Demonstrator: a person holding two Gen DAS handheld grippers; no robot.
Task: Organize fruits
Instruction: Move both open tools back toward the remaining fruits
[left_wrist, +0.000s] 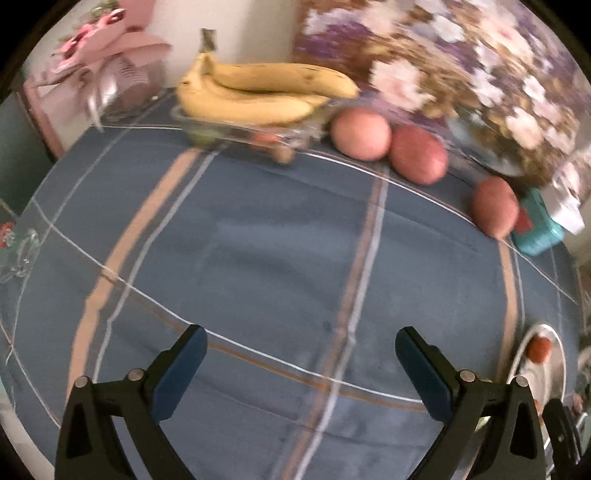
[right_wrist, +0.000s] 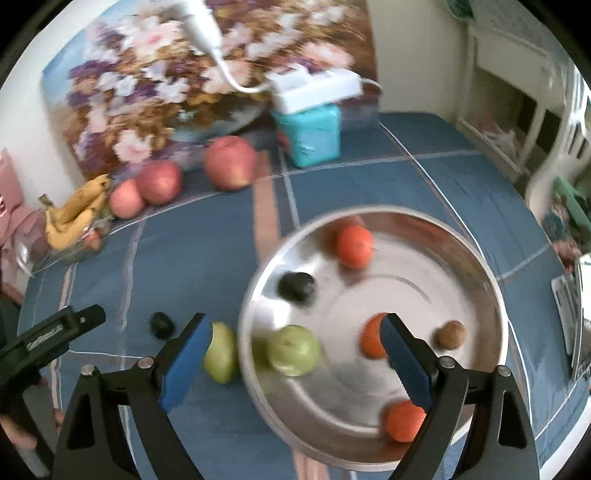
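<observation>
In the right wrist view a steel bowl (right_wrist: 476, 266) holds three oranges (right_wrist: 354, 245), a green apple (right_wrist: 293, 350), a dark plum (right_wrist: 296, 287) and a brown kiwi (right_wrist: 449, 334). A second green apple (right_wrist: 220, 352) and a small dark plum (right_wrist: 161, 325) lie on the cloth left of the bowl. My right gripper (right_wrist: 295, 345) is open above the bowl's near rim. Three red apples (left_wrist: 360, 133) and a banana bunch (left_wrist: 258, 92) on a glass dish (left_wrist: 236, 131) sit at the far edge. My left gripper (left_wrist: 301, 363) is open and empty over bare cloth.
A blue plaid tablecloth (left_wrist: 277, 240) covers the table. A floral painting (right_wrist: 147, 92) leans at the back, with a teal box (right_wrist: 314, 133) and a white box (right_wrist: 314, 86) on it. A pink gift box (left_wrist: 92, 66) stands far left. The steel bowl's rim (left_wrist: 546, 354) shows at the left view's right edge.
</observation>
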